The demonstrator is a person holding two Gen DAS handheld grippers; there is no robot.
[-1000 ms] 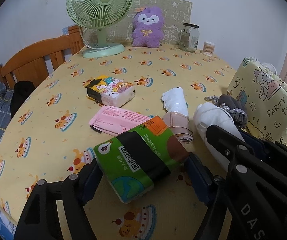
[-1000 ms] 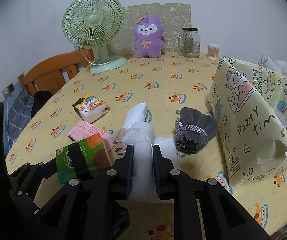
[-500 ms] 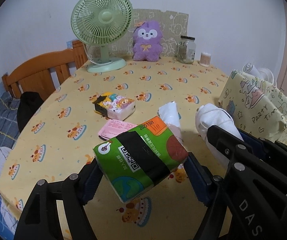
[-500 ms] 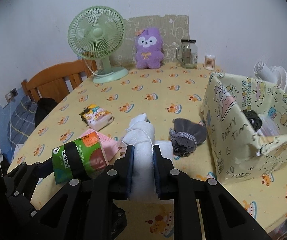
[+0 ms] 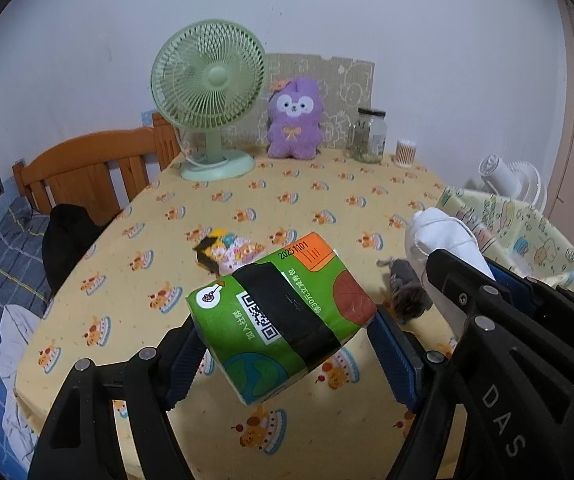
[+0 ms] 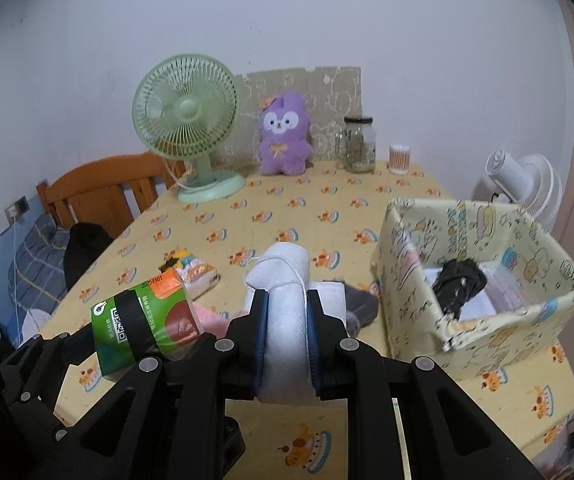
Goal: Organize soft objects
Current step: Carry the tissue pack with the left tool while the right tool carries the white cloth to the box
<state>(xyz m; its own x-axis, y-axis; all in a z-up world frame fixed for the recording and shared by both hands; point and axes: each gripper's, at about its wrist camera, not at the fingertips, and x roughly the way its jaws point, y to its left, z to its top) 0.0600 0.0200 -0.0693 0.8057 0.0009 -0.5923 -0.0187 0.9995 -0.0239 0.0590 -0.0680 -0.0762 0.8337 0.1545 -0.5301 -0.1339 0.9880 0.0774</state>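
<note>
- Jaws of the right gripper (image 6: pixel 285 342) are clamped narrow on a rolled white cloth (image 6: pixel 287 312), which stands up between the blue pads with its long axis running forward, away from the camera; a thin string crosses its top.
- Jaws of the left gripper (image 5: pixel 287 350) are spread wide around a green tissue pack (image 5: pixel 281 320), pressing on its two short ends, so the pack's long axis lies crosswise between them and tilts down to the left.
- Landmark for the coming move: the yellow party box (image 6: pixel 483 280). It sits open-topped to the right of both loads, with a black item (image 6: pixel 459 284) and pale things already inside. The white roll is the nearer load, just left of the box's near wall; the green pack hangs farther left, well apart from it (so the right hand likely goes first, rightward and over the rim).
- Left on the tabletop (image 6: pixel 327 216): a grey pouch (image 5: pixel 407 294) beside the box and a cartoon-printed tissue pack (image 5: pixel 229 250) farther left.
- Against half a second ago, both loads ride higher above the cloth, and the box's interior now shows in the right wrist view, where only its outer wall and a sliver of contents showed.
</note>
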